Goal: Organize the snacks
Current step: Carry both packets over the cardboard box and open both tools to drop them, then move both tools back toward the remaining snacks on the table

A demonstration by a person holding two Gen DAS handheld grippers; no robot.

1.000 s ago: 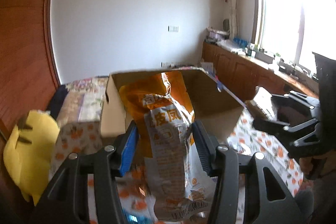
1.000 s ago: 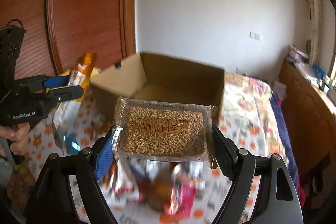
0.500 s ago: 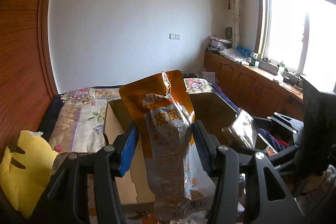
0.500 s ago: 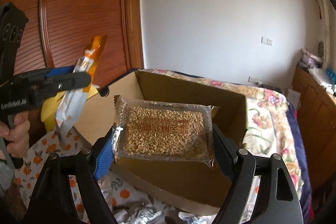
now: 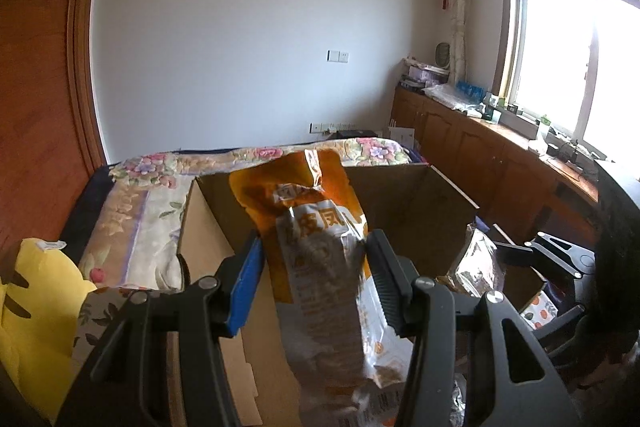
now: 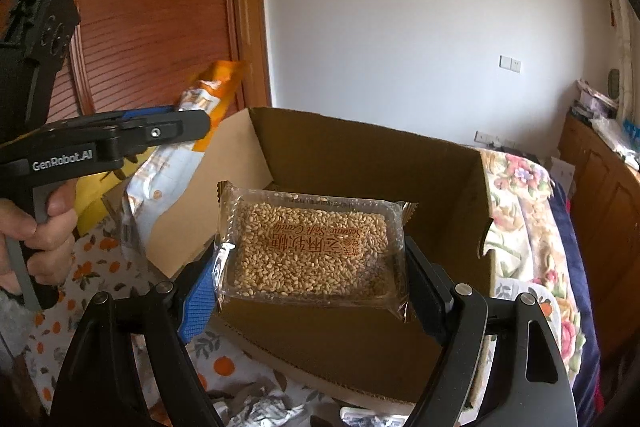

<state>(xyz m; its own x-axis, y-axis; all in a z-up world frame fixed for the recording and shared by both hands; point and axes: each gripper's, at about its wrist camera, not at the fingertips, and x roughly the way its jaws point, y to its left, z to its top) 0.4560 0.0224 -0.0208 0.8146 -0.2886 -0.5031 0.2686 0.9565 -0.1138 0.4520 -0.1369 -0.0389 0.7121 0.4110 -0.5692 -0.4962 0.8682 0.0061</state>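
Left tool [image 5: 316, 279] pinching orange snack bag [image 5: 320, 247], upright, over cardboard box [image 6: 360, 163] near its left wall. Right tool [image 6: 308, 279] clamped on sesame candy pack [image 6: 312, 247], flat, above box opening.

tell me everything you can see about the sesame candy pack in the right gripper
The flat rectangular clear-plastic pack of sesame candy shows a tan seeded slab, red print reading "Sesame Soft Candy" upside down, and crimped ends. It lies roughly level, clamped at both ends by the right gripper, held over the open brown cardboard box.
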